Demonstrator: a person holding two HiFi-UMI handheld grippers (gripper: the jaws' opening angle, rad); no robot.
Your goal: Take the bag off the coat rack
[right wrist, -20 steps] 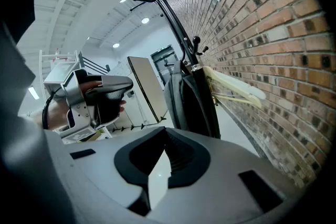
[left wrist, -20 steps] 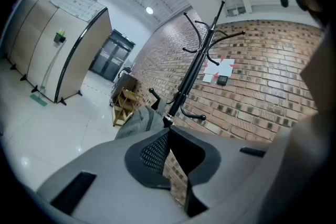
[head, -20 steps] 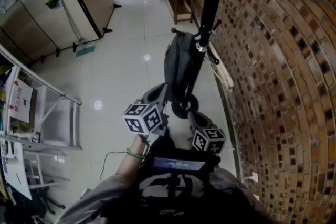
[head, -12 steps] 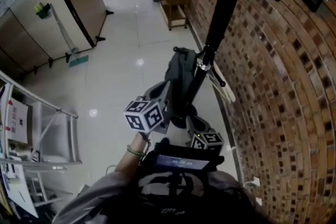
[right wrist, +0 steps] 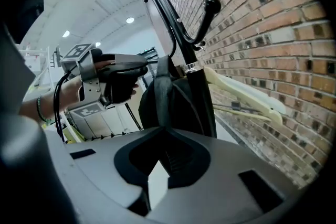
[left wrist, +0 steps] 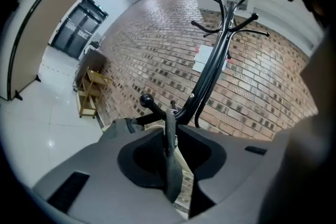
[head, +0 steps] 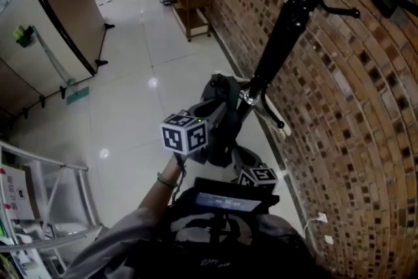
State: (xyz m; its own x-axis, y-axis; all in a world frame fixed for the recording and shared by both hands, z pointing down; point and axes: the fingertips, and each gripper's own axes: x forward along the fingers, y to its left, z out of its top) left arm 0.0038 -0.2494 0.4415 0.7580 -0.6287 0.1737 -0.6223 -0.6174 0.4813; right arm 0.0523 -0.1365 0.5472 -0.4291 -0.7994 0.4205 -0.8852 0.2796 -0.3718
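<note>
Nearest, the right tool (right wrist: 157,132) sat low with jaws together on nothing, while the left tool (left wrist: 169,134) was clamped on the strap (left wrist: 171,165), likely to lift it over the knobbed hook (left wrist: 148,104) from which the bag (right wrist: 169,105) hung against the coat rack (head: 282,32) by the brick wall (head: 353,114).

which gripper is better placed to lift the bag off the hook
Left: the left gripper is clamped on the strap of the bag, right by the hook. The right gripper sits lower, holding nothing.
</note>
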